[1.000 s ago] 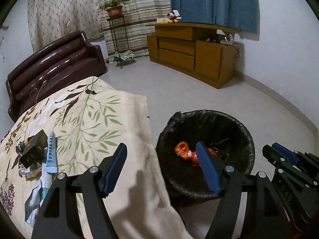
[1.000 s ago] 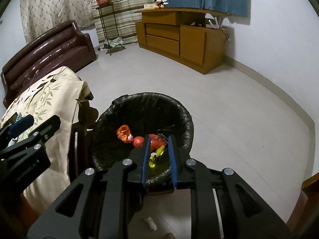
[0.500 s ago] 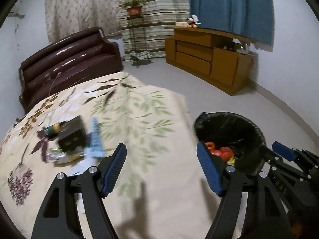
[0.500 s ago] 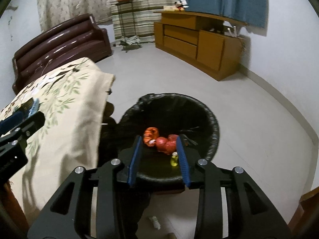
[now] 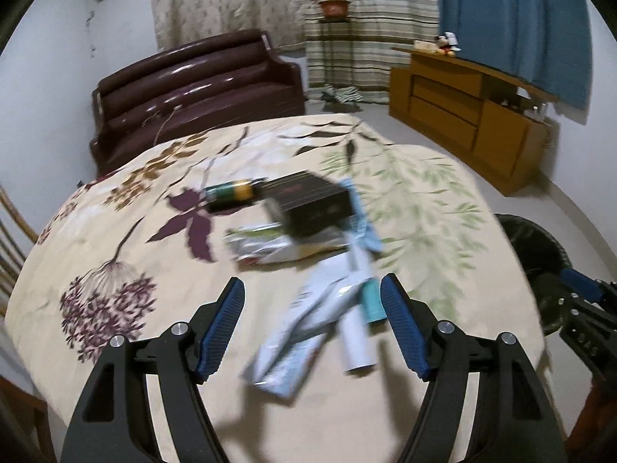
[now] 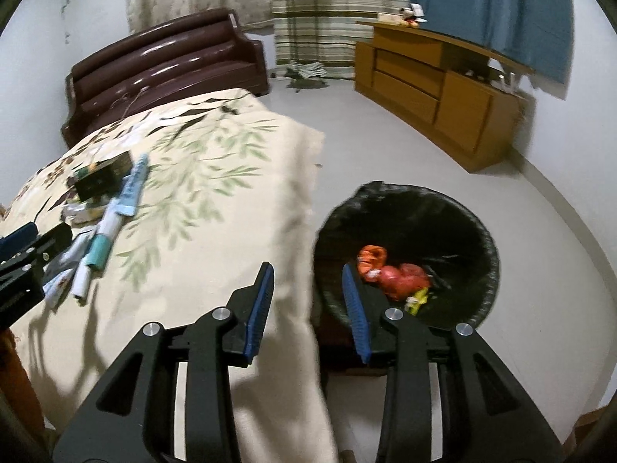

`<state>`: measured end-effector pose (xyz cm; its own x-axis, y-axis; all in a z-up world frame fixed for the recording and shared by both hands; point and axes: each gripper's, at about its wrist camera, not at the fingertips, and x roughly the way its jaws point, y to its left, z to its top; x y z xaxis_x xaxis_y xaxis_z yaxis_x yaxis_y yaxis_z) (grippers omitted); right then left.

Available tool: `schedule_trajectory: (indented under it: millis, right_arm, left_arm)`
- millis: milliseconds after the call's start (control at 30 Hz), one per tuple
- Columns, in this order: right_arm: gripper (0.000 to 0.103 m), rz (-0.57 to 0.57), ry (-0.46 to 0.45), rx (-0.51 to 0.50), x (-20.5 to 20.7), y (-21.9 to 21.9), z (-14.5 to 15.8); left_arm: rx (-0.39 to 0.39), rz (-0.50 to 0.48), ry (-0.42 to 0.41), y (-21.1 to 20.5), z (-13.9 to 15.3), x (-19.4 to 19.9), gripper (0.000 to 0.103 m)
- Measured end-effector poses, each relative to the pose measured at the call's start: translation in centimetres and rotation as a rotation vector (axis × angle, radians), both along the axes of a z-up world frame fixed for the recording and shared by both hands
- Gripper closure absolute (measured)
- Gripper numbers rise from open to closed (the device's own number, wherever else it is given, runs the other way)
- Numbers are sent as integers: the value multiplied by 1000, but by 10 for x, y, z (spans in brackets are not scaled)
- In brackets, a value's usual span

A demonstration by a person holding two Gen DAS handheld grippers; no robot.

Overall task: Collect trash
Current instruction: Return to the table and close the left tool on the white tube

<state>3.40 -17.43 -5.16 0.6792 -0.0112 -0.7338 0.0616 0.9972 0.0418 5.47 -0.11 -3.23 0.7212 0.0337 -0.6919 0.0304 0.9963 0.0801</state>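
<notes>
Trash lies in a pile on the floral tablecloth (image 5: 424, 212): a black box (image 5: 312, 204), a green-and-yellow cylinder (image 5: 231, 193), a silver wrapper (image 5: 262, 243), a white tube with a teal cap (image 5: 358, 328) and a flat pale packet (image 5: 297, 339). My left gripper (image 5: 311, 281) hovers open just in front of the tube and packet, holding nothing. My right gripper (image 6: 306, 268) is open and empty, over the cloth's edge beside the black-lined bin (image 6: 424, 216). Orange, red and yellow trash (image 6: 397, 276) lies inside the bin.
A brown sofa (image 5: 200, 85) stands behind the table and a wooden cabinet (image 5: 462, 112) runs along the right wall. A plant stand (image 5: 333, 7) is by the curtains. The bin (image 5: 540, 243) sits on the floor off the table's right edge. A wooden chair (image 5: 11, 231) shows at far left.
Both grippers swung left, away from the bin toward the table. The left now hangs over the trash pile. The right jaws widened, and the yellow item seen between them lies in the bin.
</notes>
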Motion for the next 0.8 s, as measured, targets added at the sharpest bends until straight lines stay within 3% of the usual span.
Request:
schedule_trajectory:
  millis: [167, 233, 700, 800]
  right_arm:
    - [65, 50, 2, -1, 5, 26, 4]
    - [59, 64, 2, -3, 6, 34, 4]
    - [59, 109, 21, -15, 13, 64, 1]
    - [59, 117, 23, -17, 15, 68, 1]
  left_arm:
    - [-8, 23, 23, 22, -6, -1, 32]
    - [-16, 22, 34, 26, -8, -1, 32]
    - [-70, -69, 137, 31, -30, 10, 32]
    - [-77, -86, 144, 32, -31, 11, 45]
